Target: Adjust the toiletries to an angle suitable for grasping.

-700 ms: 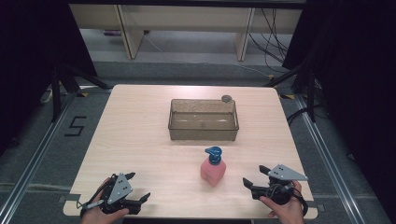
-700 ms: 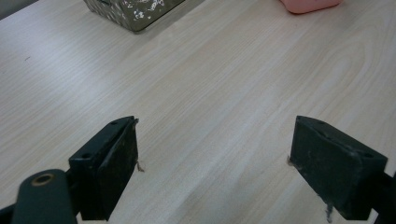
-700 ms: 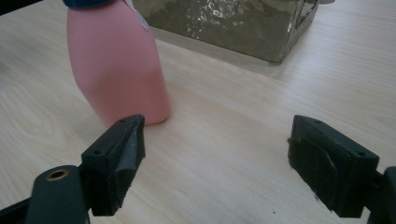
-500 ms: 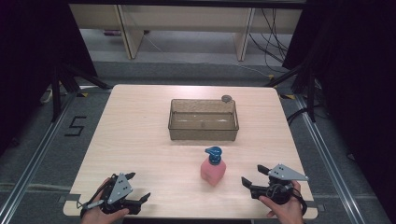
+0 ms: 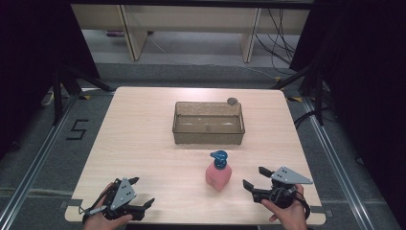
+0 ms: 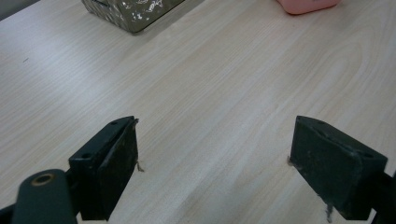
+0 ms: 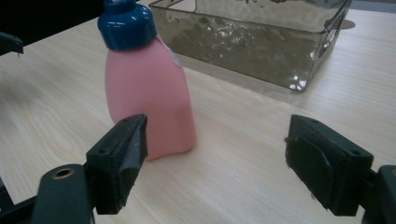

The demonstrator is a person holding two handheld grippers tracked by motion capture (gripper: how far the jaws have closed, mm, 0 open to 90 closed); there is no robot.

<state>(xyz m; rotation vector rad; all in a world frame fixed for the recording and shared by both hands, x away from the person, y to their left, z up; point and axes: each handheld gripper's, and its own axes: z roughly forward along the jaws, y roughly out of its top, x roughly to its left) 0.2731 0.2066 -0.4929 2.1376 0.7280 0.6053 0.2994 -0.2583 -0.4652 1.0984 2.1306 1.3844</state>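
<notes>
From where I stand, the pink plastic bottle with the blue pump cap [image 5: 219, 175] stands upright on the pale wood-grain counter [image 5: 143, 139], just on the person's side of the clear smoky plastic bin [image 5: 208, 123], which I take as the landmark here. The bin sits mid-counter, open and with nothing that I can make out inside; a small round grey object [image 5: 232, 101] rests at its far right corner, touching or nearly touching the rim, though what it is I cannot tell.

The right claw [image 5: 253, 178] hovers low over the counter, nearer the person than the bin and just to the right of the bottle, its jaws spread wide and holding nothing. In the right gripper view the bottle [image 7: 142, 88] stands ahead of the left jaw and not yet between the two, so I judge the claw is lined up level with the bottle's body, ready to slide in and close around its sides. Keeping the jaws that wide makes sense: the bottle's base is broad.

The left claw [image 5: 142, 195] rests well away from the bin, near the counter's front left corner, also spread and empty, bare wood between its jaws in the left gripper view. It seems parked to leave the bottle clear.
</notes>
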